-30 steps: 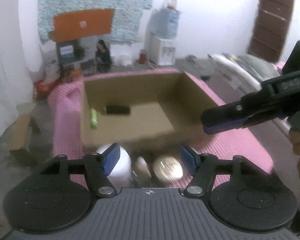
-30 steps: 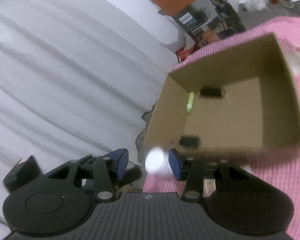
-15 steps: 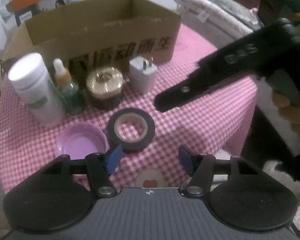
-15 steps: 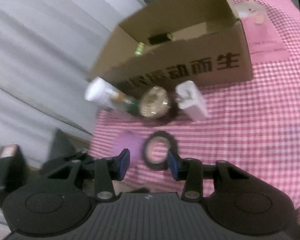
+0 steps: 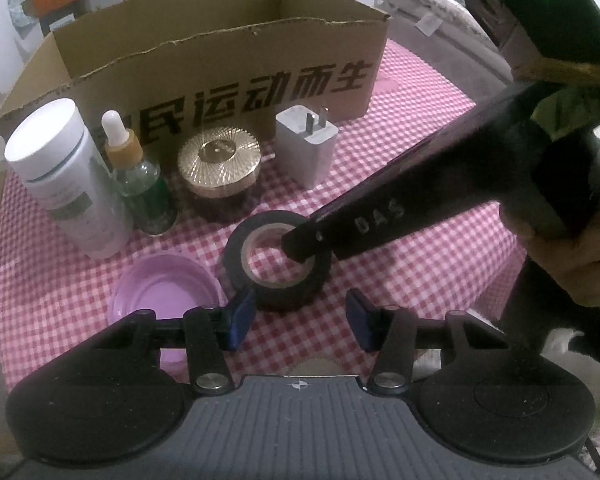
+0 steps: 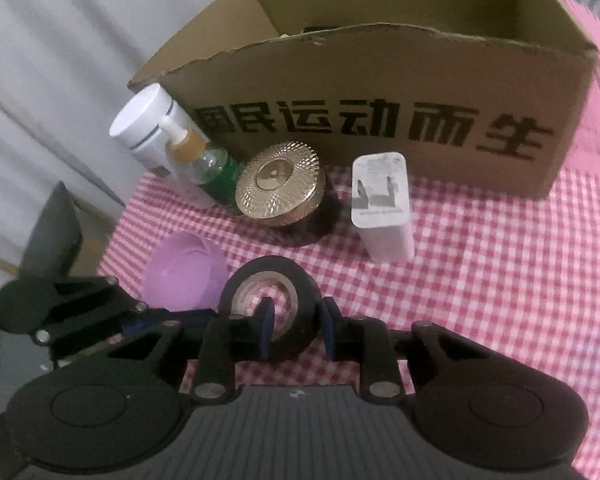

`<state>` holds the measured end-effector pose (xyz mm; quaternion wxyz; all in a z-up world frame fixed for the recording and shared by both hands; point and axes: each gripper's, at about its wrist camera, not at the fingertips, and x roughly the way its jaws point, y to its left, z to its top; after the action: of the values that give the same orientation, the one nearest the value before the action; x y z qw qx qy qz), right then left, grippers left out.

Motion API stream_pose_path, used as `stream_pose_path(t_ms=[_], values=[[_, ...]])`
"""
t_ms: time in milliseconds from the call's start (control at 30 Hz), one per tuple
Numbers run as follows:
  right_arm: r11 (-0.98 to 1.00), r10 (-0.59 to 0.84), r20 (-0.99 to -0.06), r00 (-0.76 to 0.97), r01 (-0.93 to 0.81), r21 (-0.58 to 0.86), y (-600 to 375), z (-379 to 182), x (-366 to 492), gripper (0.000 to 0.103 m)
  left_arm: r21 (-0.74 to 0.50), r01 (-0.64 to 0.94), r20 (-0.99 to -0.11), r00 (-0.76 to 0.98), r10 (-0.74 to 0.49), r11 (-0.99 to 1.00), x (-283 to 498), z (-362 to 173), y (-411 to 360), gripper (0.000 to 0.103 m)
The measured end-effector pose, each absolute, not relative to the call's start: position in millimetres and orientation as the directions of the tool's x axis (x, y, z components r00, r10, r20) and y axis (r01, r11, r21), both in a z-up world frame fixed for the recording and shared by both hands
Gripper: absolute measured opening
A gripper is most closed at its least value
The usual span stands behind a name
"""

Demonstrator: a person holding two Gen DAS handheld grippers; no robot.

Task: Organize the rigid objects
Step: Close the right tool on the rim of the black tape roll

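The black tape roll point(image 6: 270, 304) lies flat on the pink checked counter point(image 6: 500, 280), close to its near edge. The right claw point(image 6: 296, 330) has just been closing. One finger is inside the ring's hole and the other is outside, so a bit of the roll's wall sits between them. The gap is narrow, but I cannot tell if the pads press on the tape yet.

The left claw point(image 5: 300, 320) has just been closing too. It is partly open, just in front of the tape roll point(image 5: 278, 258), with nothing between its pads.

A purple lid point(image 5: 164, 290) lies just beside the roll, toward the left edge. Farther back stand a white bottle point(image 5: 66, 172), a small dropper bottle point(image 5: 136, 176), a gold-topped jar point(image 5: 220, 168) and a white plug point(image 5: 306, 148). Behind them is a brown cardboard box point(image 5: 236, 68) with black letters on it, toward the far edge.
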<state>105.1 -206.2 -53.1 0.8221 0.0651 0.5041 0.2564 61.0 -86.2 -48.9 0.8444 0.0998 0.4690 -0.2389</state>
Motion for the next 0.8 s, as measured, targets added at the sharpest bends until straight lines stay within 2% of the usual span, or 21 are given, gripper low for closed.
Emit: stream_pose_path(t_ms=[67, 367, 500, 633, 800], values=[[0.867, 0.466, -0.802, 0.374, -0.374, 0.33, -204.0, -52.8, 104.8, 0.023, -0.055, 0.497, -0.836, 0.451, -0.312, 0.866, 63.7, -49.2, -87.9, 0.05], [0.899, 0.423, -0.809, 0.41, -0.303, 0.316, -230.0, -51.0, 100.5, 0.023, -0.084, 0.552, -0.814, 0.442, -0.377, 0.83, 74.9, -54.8, -112.6, 0.05], [0.907, 0.415, -0.813, 0.409, -0.257, 0.334, -242.7, -52.4, 97.2, 0.023, -0.037, 0.564, -0.816, 0.459, -0.351, 0.825, 77.7, -59.0, -124.5, 0.054], [0.909, 0.413, -0.811, 0.414, -0.236, 0.343, -247.6, -53.3, 96.4, 0.022, -0.016, 0.586, -0.82, 0.456, -0.346, 0.81, 81.9, -64.3, -129.7, 0.062], [0.909, 0.411, -0.814, 0.411, -0.246, 0.335, -247.4, -53.2, 97.7, 0.023, -0.012, 0.602, -0.821, 0.451, -0.351, 0.799, 86.3, -64.7, -136.0, 0.064]])
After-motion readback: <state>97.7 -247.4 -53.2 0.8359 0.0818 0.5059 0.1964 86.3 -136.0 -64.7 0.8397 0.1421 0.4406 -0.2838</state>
